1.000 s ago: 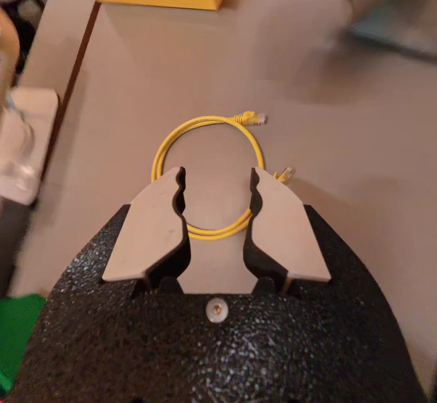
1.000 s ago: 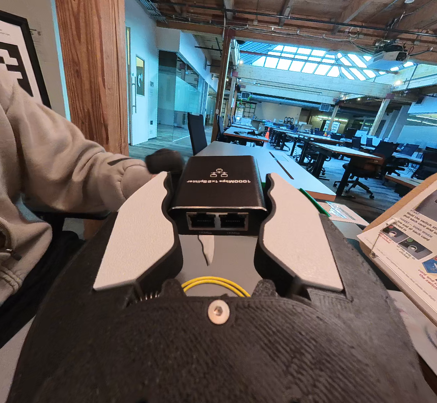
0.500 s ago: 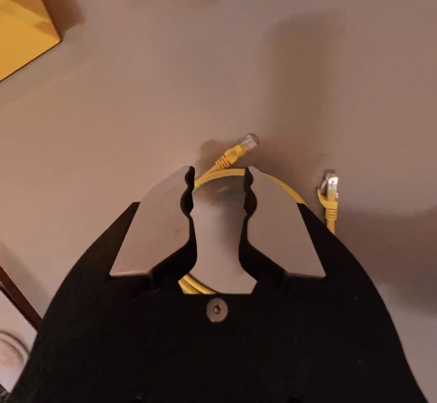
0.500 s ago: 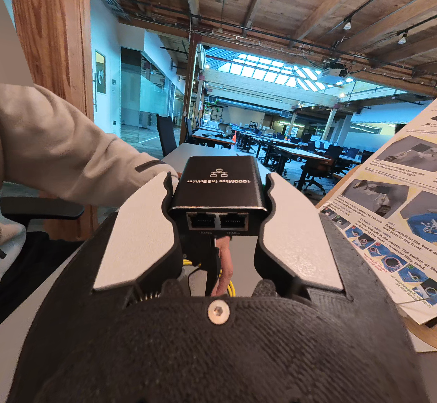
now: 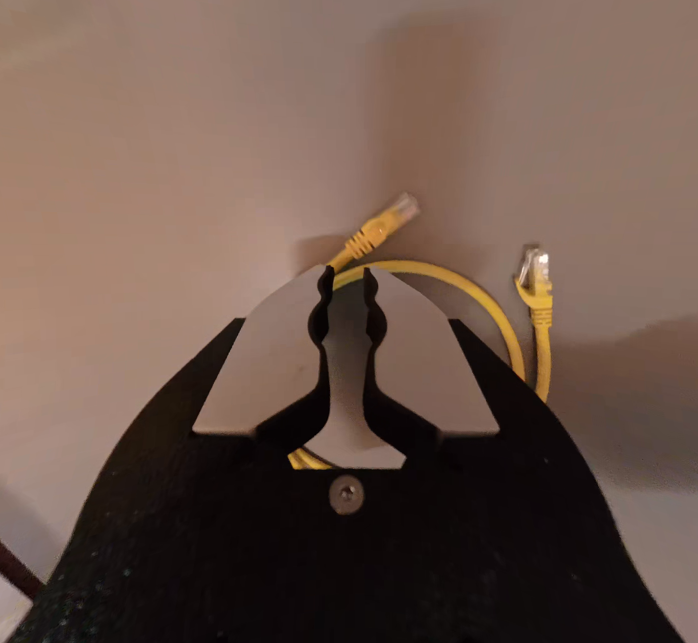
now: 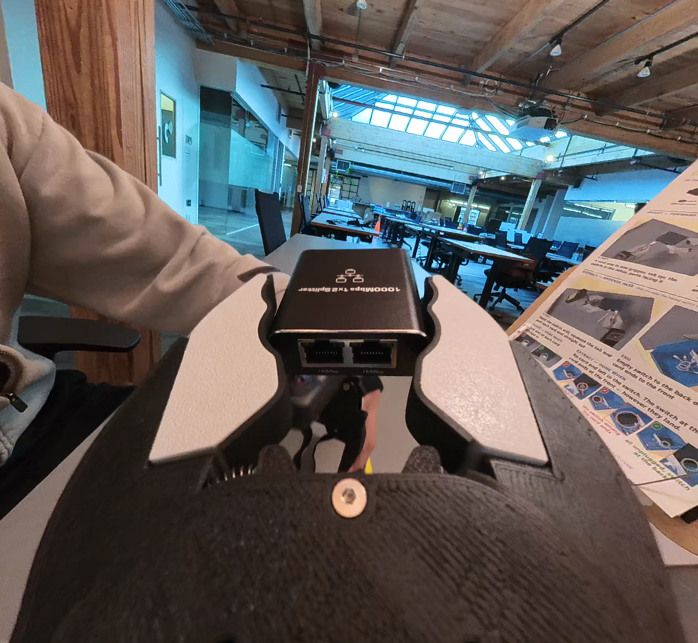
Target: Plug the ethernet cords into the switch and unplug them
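Note:
A yellow ethernet cord (image 5: 491, 307) lies looped on the grey table (image 5: 189, 134) in the left wrist view. One plug (image 5: 393, 217) lies just beyond my fingertips and the other plug (image 5: 532, 270) lies to the right. My left gripper (image 5: 345, 271) is low over the cord, with the jaws narrowed to a small gap astride the cord just behind the first plug. My right gripper (image 6: 348, 279) is shut on the sides of the black switch (image 6: 347, 307) and holds it up level. Its two empty ports face the camera.
A person's grey sleeve (image 6: 94, 228) reaches in from the left, in front of a wooden post (image 6: 94, 58). A printed instruction sheet (image 6: 623, 341) leans at the right. A hand on the other gripper (image 6: 340, 409) shows below the switch. A dark table seam (image 5: 15, 572) lies at the lower left. There is about 25 centimetres between the tips of the two grippers.
My left gripper dropped down over the cord, swung so that the plugs lie ahead, and its jaws narrowed from wide to a small gap. The right gripper kept holding the switch and turned slightly.

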